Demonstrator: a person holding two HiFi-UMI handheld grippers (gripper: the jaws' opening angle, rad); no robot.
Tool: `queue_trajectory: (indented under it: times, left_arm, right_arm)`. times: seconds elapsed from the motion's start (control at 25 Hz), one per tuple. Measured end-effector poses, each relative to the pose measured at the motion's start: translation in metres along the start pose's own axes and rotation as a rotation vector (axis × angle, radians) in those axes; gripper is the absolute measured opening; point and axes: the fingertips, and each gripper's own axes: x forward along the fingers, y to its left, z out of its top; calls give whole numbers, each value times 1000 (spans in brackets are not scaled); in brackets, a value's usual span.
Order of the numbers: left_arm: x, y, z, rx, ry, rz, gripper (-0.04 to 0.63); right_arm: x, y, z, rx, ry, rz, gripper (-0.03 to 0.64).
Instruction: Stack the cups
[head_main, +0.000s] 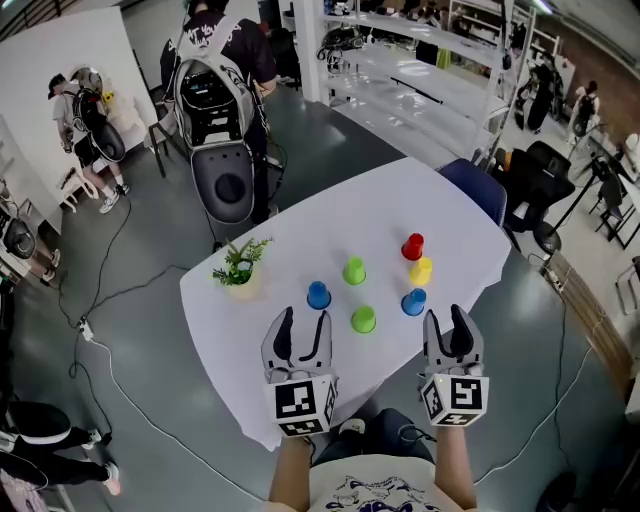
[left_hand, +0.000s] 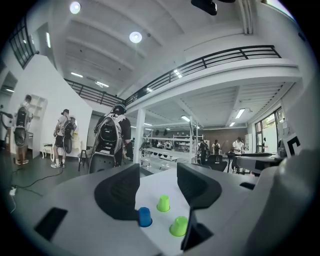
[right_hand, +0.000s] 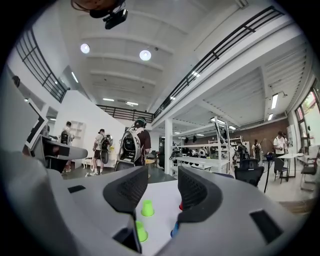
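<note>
White table (head_main: 300, 235): six cups (head_main: 354, 271) upside down (pot (head_main: 244, 288) holds plant (head_main: 240, 262)).

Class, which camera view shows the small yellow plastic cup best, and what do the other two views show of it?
The head view: the small yellow plastic cup stands whole and unobstructed on the white table. Neither the left nor the right gripper view shows it at all.
</note>
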Motion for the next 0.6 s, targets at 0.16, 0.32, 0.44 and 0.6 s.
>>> queue_trajectory:
  times: [0.16, 0.32, 0.44, 0.6]
  left_arm:
    - [18, 10, -11, -7, 27, 4, 230]
    - [42, 18, -20, -15, 50, 29, 229]
    - [63, 25, -23, -20, 59, 53, 229]
    - [92, 30, -23, -23, 62, 94, 230]
  right_arm:
    - [21, -5, -7, -4, 21, -7, 187]
    - [47, -15, -15, -4, 35, -2, 187]
    - [73, -24, -20, -2, 48, 6, 187]
    - [113, -44, -25, -4, 63, 30, 187]
